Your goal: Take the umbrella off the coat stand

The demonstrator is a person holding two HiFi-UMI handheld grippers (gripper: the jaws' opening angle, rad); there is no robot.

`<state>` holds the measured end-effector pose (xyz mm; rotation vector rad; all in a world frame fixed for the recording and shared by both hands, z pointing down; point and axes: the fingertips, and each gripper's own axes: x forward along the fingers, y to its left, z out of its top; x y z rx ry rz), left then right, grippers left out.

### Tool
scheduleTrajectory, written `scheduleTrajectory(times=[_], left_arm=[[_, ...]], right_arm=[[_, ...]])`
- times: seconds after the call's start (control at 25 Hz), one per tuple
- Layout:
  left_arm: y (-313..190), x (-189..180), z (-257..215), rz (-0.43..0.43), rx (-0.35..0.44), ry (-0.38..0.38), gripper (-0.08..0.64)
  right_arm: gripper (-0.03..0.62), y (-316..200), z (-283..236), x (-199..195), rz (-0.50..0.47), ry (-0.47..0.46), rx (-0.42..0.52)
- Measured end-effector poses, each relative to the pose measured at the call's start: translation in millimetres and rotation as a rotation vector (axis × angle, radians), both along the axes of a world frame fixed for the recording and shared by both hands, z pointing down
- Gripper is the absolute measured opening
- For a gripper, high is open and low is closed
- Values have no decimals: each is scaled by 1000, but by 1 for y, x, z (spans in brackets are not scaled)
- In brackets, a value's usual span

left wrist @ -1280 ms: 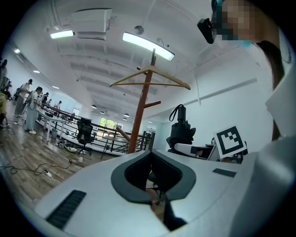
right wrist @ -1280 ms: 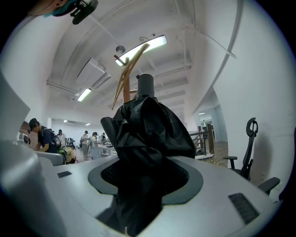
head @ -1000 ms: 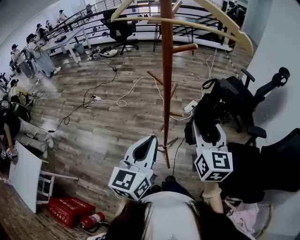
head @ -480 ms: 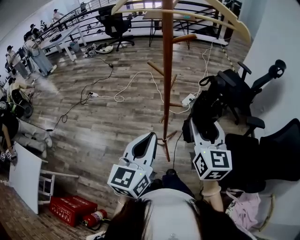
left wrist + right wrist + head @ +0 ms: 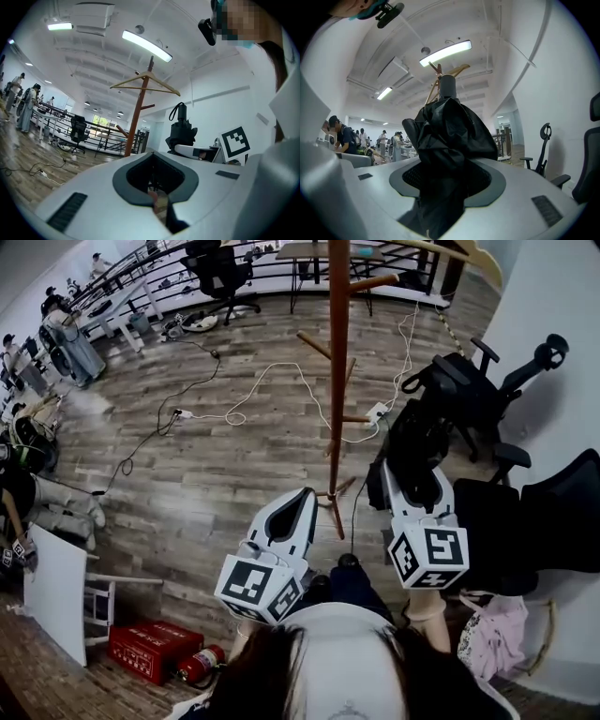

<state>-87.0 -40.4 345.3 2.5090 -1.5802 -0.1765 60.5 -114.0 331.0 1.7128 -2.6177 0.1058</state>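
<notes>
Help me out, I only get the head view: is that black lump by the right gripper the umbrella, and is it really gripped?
Observer: Yes. The right gripper view shows the right gripper with its jaws closed on the folded black umbrella.
Operator: Is it hooked on the coat stand?
Observer: No. In the left gripper view the umbrella stands upright, apart from the coat stand, with bare wall between them.
Operator: And the other gripper?
Observer: The left gripper view shows the left gripper with its jaws together and nothing between them.
</notes>
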Motion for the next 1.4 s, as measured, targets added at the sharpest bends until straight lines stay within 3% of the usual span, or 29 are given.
scheduleTrajectory(times=[0.68,1.4], left_arm=[[8,-3,5,38,5,14,9],[1,47,-6,3,18,19,9]], right_arm=[[244,21,5,-10,12,18,2],[244,20,-5,18,-85,12,8]])
